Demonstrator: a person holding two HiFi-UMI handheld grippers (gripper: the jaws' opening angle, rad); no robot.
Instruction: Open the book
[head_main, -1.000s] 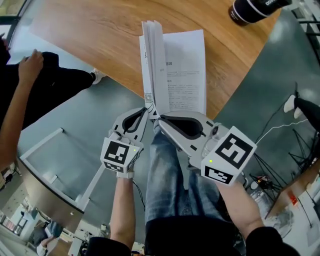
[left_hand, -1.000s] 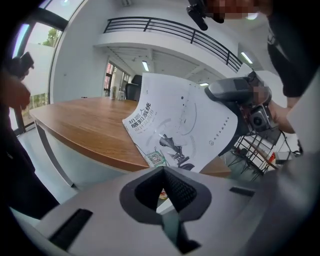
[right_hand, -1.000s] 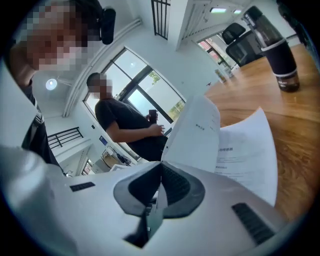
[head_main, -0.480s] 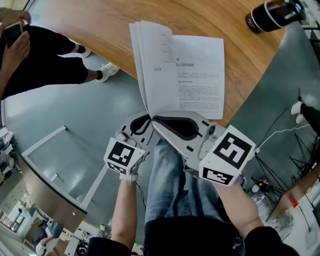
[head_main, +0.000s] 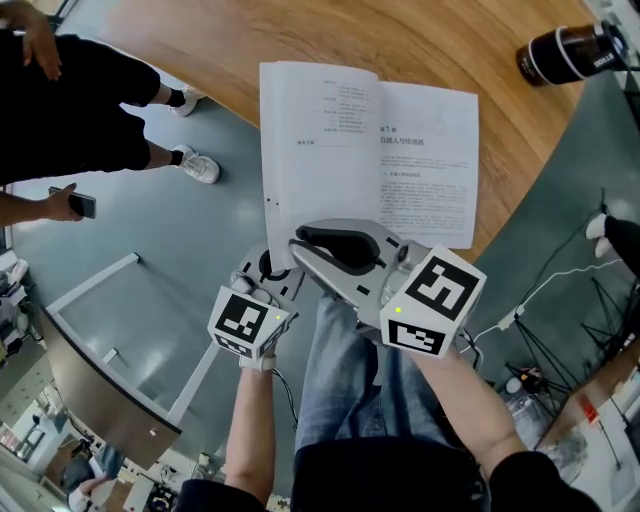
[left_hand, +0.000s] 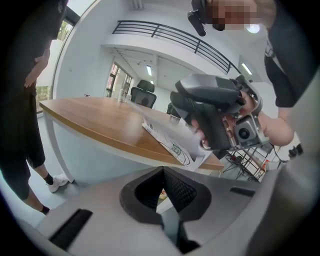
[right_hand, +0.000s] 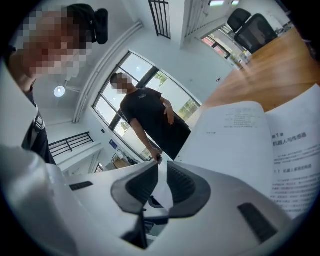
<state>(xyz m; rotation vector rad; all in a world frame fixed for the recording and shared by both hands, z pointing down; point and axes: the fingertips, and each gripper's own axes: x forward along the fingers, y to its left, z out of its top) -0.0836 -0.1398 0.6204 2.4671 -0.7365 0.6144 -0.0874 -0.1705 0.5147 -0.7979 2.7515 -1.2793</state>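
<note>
The book (head_main: 425, 165) lies open on the wooden table (head_main: 200, 40); its left pages (head_main: 315, 150) hang out past the table's edge. My right gripper (head_main: 298, 243) is at the bottom corner of the left page. Its jaws are opening, and the paper corner (right_hand: 161, 187) stands between the pads without being pressed. My left gripper (head_main: 270, 262) sits lower left, just under that page, with its jaws together on nothing (left_hand: 163, 170). In the left gripper view the book (left_hand: 167, 140) lies ahead on the table with the right gripper (left_hand: 210, 115) above it.
A black cylindrical object (head_main: 565, 52) lies on the table at the far right. A person in black (head_main: 80, 110) stands on the floor at left, holding a phone. Cables (head_main: 545, 290) run over the floor on the right, and a metal frame (head_main: 110, 330) stands lower left.
The upright pages have swung left and now lie flat, so the book is open. My right gripper went left with the page corner and its jaws have parted. The left gripper shifted a little.
</note>
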